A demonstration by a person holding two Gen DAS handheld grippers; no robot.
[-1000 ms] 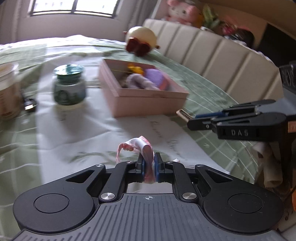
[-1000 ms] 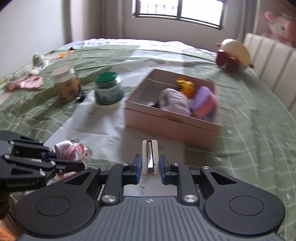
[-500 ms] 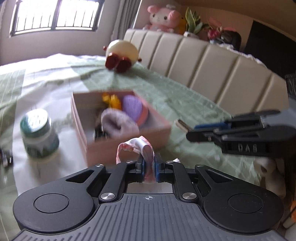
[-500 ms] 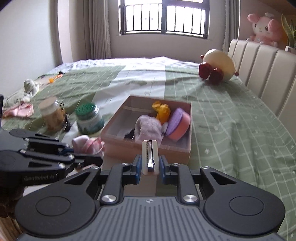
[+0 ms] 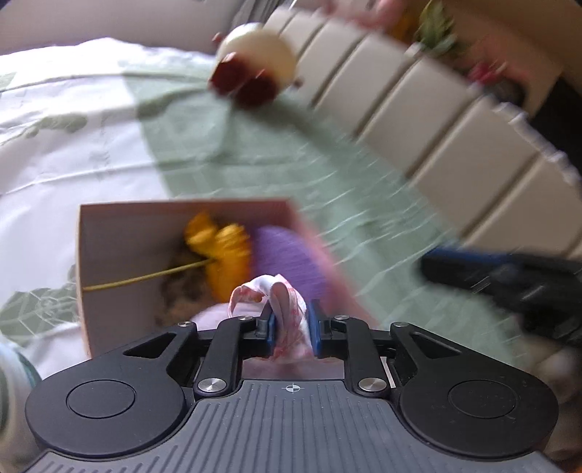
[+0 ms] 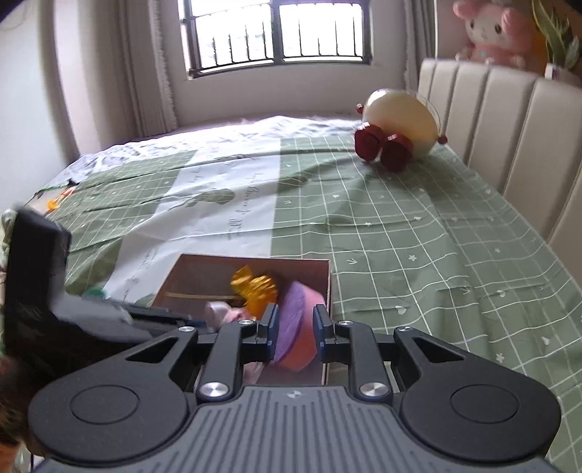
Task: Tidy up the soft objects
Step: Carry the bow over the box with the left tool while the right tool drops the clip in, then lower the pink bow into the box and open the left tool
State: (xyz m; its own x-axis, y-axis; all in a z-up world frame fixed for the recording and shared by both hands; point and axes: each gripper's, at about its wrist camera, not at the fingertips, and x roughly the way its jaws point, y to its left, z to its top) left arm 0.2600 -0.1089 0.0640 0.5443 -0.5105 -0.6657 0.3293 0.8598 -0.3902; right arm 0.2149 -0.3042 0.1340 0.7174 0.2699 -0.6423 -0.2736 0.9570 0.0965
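Note:
A pink cardboard box (image 5: 109, 225) sits on the bed and holds a yellow flower (image 5: 222, 243), a purple puff (image 5: 287, 254) and a pale fluffy item. My left gripper (image 5: 291, 327) hovers over the box's near side; its jaws stand slightly apart with a pink and white scrunchie (image 5: 276, 302) between them. My right gripper (image 6: 294, 331) is open and empty above the same box (image 6: 203, 269), over the purple puff (image 6: 294, 316). The comb it held earlier is out of sight. The left gripper shows as a dark blur in the right wrist view (image 6: 109, 316).
A cream and red plush (image 6: 396, 131) lies near the padded headboard (image 6: 509, 120). A green-lidded jar (image 5: 11, 378) stands left of the box. A pink plush toy (image 6: 491, 32) sits on the headboard shelf. The green checked sheet (image 6: 418, 236) spreads to the right.
Both grippers moved forward over the box. The right gripper opened and the comb it held is gone from its jaws. The left jaws have parted a little around the scrunchie.

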